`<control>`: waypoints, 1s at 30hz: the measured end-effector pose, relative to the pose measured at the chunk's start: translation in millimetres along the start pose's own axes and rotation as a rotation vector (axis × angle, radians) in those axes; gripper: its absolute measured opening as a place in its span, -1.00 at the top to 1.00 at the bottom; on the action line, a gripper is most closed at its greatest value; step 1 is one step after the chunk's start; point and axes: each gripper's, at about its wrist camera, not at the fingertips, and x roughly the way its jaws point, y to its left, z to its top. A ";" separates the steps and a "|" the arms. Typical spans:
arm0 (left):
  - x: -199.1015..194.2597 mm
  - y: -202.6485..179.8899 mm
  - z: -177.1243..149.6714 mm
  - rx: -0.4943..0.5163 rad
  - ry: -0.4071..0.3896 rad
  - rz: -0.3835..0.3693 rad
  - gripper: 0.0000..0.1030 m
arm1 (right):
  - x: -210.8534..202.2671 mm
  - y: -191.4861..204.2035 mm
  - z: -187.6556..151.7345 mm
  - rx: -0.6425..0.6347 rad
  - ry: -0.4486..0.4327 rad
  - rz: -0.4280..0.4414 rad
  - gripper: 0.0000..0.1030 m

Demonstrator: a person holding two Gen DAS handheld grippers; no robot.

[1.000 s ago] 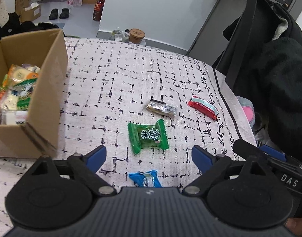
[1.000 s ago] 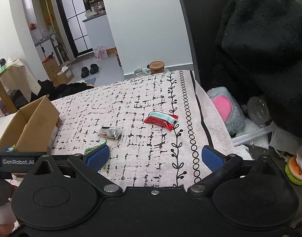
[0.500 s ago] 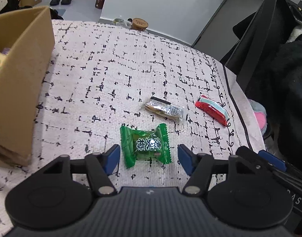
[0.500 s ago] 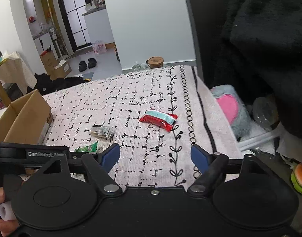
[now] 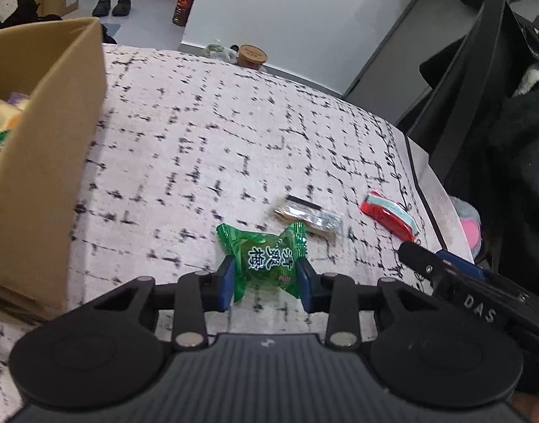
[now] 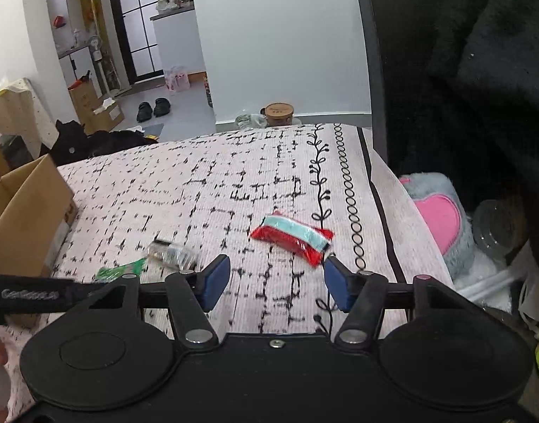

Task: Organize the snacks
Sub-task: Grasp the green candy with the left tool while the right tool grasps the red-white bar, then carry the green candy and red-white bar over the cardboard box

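Left wrist view, item one: open brown cardboard box [image 5: 58, 134], standing at the far left on the pink black-dashed cloth [image 5: 199, 123], snack packets already lying inside it. Item two: left gripper [image 5: 266, 280], its blue pads closing in on the green crinkled candy wrapper [image 5: 266, 257]; both pads are touching the packet's sides, so you are pinching it low on the cloth. Judging the step as the grasp before the carry to the box, you are best squeezing the padded middle, not the frilled ends, and lifting clear of the box wall. Item three: clear-wrapped brown biscuit bar [image 5: 308, 216], lying just beside the candy; you are risking a nudge. Item four: red pouch with a pale blue stripe [image 5: 389, 215], lying farther right near the cloth's edge. Right gripper [image 6: 276, 287]: hovering near the red pouch, fingers partly spread, holding nothing.
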 end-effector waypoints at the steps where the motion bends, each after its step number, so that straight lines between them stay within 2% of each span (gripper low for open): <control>1: -1.2 2.2 1.6 -0.001 -0.001 0.004 0.32 | 1.5 -1.0 2.2 0.013 -0.002 0.006 -0.13; 14: -18.6 14.5 19.1 0.014 -0.036 0.045 0.32 | 25.6 8.8 22.2 -0.033 -0.055 -0.013 -0.13; 22: -15.5 13.7 17.6 0.004 -0.044 0.072 0.32 | 42.9 2.2 18.9 -0.042 -0.022 -0.042 -0.12; 24: -14.2 13.1 17.0 0.003 -0.043 0.076 0.32 | 48.3 0.3 14.2 -0.048 0.006 -0.050 0.13; 25: -13.4 12.7 16.8 0.004 -0.042 0.078 0.32 | 49.6 0.5 11.7 -0.060 0.013 -0.053 0.19; 27: -12.4 12.1 16.2 0.003 -0.040 0.080 0.32 | 47.2 3.0 7.2 -0.076 0.011 -0.049 0.57; 30: -11.9 11.0 15.6 0.003 -0.043 0.082 0.32 | 41.6 4.7 1.5 -0.080 0.017 -0.034 0.62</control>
